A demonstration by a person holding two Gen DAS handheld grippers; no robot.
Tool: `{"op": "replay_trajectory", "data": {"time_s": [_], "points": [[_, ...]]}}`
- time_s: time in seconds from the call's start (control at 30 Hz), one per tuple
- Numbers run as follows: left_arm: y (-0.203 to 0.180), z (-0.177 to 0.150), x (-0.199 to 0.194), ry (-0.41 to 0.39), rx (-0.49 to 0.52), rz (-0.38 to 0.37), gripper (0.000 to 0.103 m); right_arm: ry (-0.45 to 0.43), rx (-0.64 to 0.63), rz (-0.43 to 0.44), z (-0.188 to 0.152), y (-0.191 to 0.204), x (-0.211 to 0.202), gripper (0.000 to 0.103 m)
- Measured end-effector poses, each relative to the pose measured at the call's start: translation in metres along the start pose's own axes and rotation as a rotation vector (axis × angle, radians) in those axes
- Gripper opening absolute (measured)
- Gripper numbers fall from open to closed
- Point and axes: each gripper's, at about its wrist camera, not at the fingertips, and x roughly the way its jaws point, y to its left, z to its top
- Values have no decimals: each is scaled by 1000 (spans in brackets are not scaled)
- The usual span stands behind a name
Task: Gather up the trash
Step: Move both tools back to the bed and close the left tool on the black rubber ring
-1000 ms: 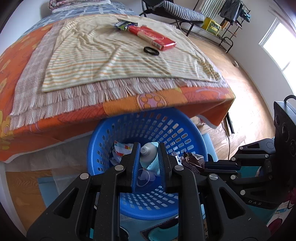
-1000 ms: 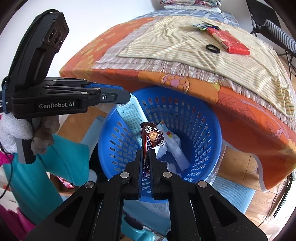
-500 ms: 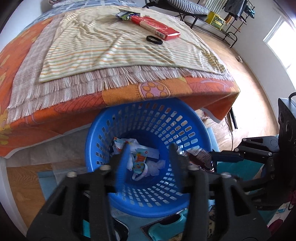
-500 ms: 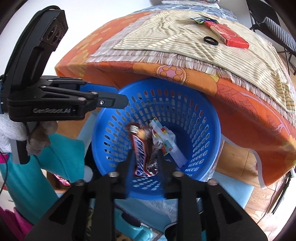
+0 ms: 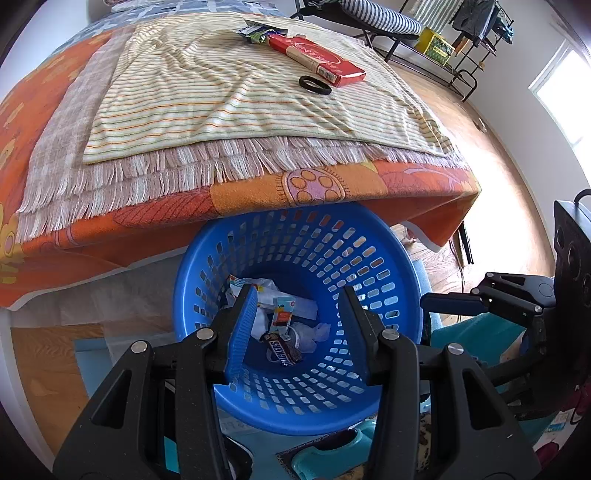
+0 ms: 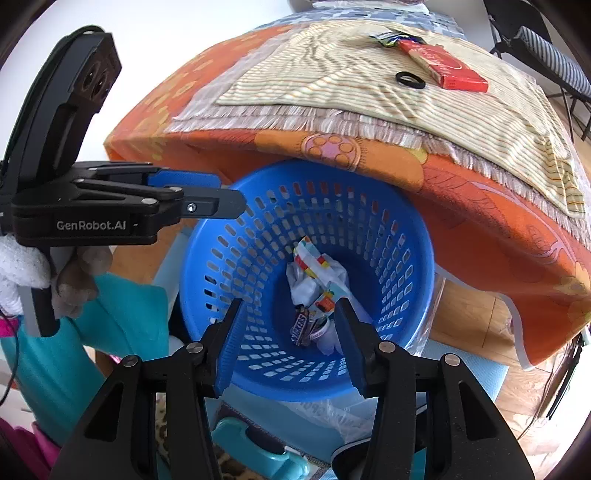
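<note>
A blue perforated basket [image 5: 391, 266] [image 6: 417, 236] stands on the floor against the bed edge. Inside lie a Snickers wrapper [image 5: 283, 350] [image 6: 301, 326], a small tube [image 5: 282, 315], white tissue and colourful wrappers [image 6: 314, 266]. My left gripper [image 5: 297, 295] is open and empty above the basket; it also shows in the right wrist view [image 6: 221, 201]. My right gripper [image 6: 288, 308] is open and empty above the basket; it also shows in the left wrist view [image 5: 439, 299]. On the bed lie a red box [image 5: 317, 59] [image 6: 445, 66], a green wrapper [image 5: 255, 29] and a black ring [image 5: 314, 83] [image 6: 410, 79].
The bed carries an orange cover [image 5: 258, 192] and a striped fringed blanket [image 5: 221, 99]. A teal object [image 6: 258, 443] and clear plastic lie on the floor below the basket. A striped chair [image 5: 376, 18] and a rack [image 5: 461, 44] stand at the far right on wooden floor.
Both grippers opened. The tube fell from my left gripper and the Snickers wrapper fell from my right gripper; both now lie in the basket.
</note>
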Motion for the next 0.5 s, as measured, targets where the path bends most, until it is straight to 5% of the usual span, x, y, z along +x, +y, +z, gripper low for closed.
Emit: {"op": "replay_trajectory", "data": {"time_s": [0.5], "points": [[-5, 42, -18, -58, -16, -36, 47, -85, 111, 0, 35, -35, -33, 51]]}}
